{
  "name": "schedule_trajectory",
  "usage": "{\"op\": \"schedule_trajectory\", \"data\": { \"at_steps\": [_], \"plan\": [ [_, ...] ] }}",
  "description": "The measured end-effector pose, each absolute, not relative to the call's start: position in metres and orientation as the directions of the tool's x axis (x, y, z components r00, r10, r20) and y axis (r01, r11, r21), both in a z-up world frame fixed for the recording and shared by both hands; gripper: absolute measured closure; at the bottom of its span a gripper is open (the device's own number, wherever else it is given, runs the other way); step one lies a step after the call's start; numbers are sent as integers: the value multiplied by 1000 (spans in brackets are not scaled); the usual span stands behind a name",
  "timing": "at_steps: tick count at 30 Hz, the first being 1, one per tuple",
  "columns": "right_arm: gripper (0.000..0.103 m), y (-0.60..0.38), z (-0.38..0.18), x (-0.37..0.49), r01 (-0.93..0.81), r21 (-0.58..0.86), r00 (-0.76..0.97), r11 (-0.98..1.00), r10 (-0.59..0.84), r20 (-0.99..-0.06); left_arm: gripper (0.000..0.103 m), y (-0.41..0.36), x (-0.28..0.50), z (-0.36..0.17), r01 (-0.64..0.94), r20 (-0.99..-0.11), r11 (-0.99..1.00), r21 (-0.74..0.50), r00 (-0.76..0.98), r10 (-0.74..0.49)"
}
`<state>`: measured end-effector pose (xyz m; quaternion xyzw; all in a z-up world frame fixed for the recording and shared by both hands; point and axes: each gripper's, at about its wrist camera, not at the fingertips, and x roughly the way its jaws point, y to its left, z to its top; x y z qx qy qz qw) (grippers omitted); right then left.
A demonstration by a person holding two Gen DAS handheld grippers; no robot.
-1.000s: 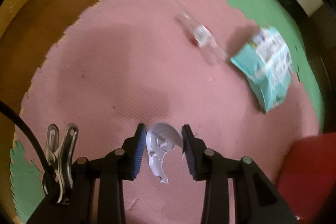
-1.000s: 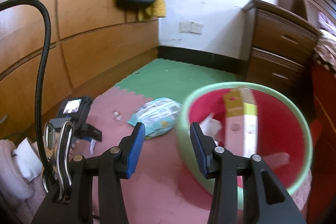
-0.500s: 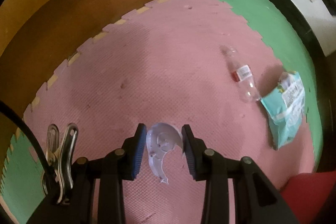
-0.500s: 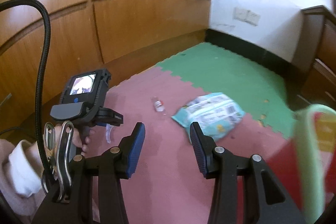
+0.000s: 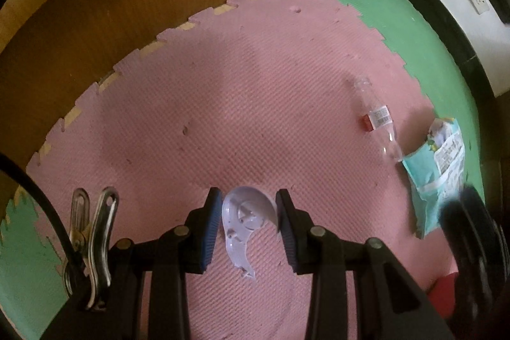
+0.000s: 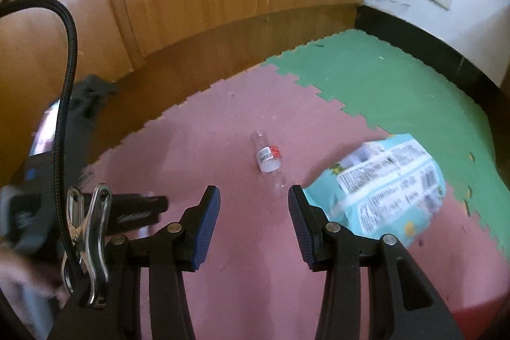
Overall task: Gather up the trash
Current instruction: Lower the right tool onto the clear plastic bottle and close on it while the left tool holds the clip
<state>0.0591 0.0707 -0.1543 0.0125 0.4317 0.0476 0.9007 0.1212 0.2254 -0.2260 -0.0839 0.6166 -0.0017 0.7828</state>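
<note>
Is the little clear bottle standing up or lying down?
Lying down. The bottle rests on its side on the pink mat, beside the teal packet.

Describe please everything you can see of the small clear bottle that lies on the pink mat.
The clear bottle is small and looks like thin transparent plastic. It seems empty. A white label with a barcode and a red patch wraps its middle. It lies on its side on the pink mat. One end lies close to the pale blue packet; whether they touch cannot be told. No gripper touches it.
</note>
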Motion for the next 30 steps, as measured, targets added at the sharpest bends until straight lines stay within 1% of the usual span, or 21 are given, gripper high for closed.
{"op": "schedule_trajectory", "data": {
  "at_steps": [10,18,19,20,22,30],
  "plan": [
    [57,67,-211,118,-62,27,550,998,57,-833,67,225,126,-236,-99,-968,985,-140,225,-115],
    [58,76,-233,133,-80,-4,517,997,39,-855,67,224,127,-239,-93,-968,985,-147,216,-124],
    [61,76,-234,134,-80,-5,513,997,37,-858,67,225,125,-239,-93,-969,985,-148,215,-125],
    [67,77,-237,134,-79,-8,504,997,33,-863,67,226,125,-239,-94,-969,985,-148,214,-126],
    [74,78,-240,134,-71,-22,493,997,15,-870,67,226,126,-238,-95,-969,984,-148,214,-125],
    [74,73,-233,118,-39,-8,515,999,13,-857,67,226,125,-237,-95,-967,985,-143,225,-119]
  ]
}}
